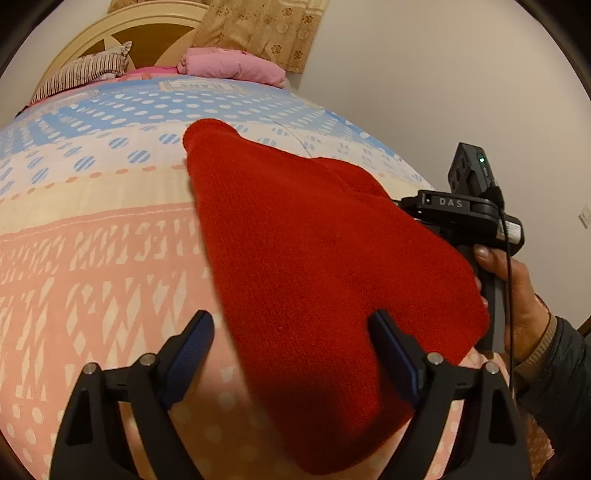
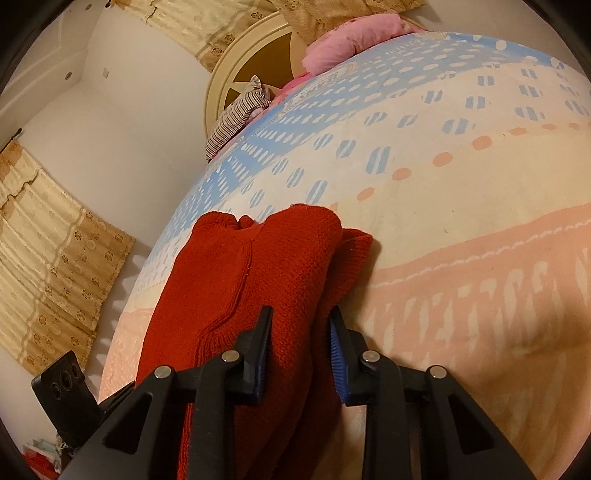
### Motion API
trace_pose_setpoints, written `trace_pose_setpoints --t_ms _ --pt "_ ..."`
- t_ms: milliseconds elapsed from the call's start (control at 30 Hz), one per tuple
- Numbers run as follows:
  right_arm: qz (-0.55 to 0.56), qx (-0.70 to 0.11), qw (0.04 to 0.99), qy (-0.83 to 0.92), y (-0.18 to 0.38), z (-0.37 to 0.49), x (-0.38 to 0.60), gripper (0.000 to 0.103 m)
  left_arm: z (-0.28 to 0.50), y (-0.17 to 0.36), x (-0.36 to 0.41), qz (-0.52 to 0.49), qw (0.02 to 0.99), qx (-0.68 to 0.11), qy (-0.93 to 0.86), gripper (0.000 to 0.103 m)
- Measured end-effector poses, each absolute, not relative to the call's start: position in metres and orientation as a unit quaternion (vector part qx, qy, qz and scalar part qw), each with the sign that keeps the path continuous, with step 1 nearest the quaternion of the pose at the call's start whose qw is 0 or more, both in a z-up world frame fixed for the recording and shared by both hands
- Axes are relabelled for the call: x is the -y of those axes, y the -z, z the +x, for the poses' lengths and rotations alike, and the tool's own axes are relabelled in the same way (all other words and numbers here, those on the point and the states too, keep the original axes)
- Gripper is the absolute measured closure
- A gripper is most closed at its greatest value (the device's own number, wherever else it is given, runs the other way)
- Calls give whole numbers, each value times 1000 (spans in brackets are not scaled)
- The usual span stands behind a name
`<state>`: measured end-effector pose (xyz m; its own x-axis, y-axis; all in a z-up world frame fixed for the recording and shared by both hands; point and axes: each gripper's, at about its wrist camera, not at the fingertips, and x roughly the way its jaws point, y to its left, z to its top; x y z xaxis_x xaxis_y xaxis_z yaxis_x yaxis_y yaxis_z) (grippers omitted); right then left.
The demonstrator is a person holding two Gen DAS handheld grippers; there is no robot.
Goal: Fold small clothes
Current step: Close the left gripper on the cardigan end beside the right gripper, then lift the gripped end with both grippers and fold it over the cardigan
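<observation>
A red knitted garment (image 1: 314,266) lies folded on the patterned bedspread (image 1: 92,229). My left gripper (image 1: 291,325) is open, its fingers spread either side of the garment's near edge, with nothing held. In the right wrist view the garment (image 2: 258,273) runs between the fingers of my right gripper (image 2: 301,314), which is shut on a bunched fold of it. The right gripper's body and the hand holding it (image 1: 517,280) show at the right of the left wrist view, behind the garment's right edge.
At the head of the bed are a striped pillow (image 1: 85,72), a pink folded quilt (image 1: 229,66) and a cream headboard (image 1: 147,26). Beige curtains (image 2: 48,266) hang by the wall. The bed edge (image 2: 122,306) drops off to the left in the right wrist view.
</observation>
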<state>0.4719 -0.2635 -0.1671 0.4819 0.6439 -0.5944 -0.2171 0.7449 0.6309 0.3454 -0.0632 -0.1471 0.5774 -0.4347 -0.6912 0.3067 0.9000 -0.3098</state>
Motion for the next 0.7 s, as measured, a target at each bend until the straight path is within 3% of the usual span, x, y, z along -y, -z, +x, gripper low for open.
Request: trace_pose_setpoints --t_ms 200,333,700 --pt "237 -434 830 -258 166 471 261 72 343 147 62 -96 877 -408 237 34" --pt "235 -419 836 -264 162 466 263 79 339 141 64 -87 883 -396 238 51" --pt "222 -395 853 -259 150 453 262 83 328 129 64 -85 889 -395 216 63"
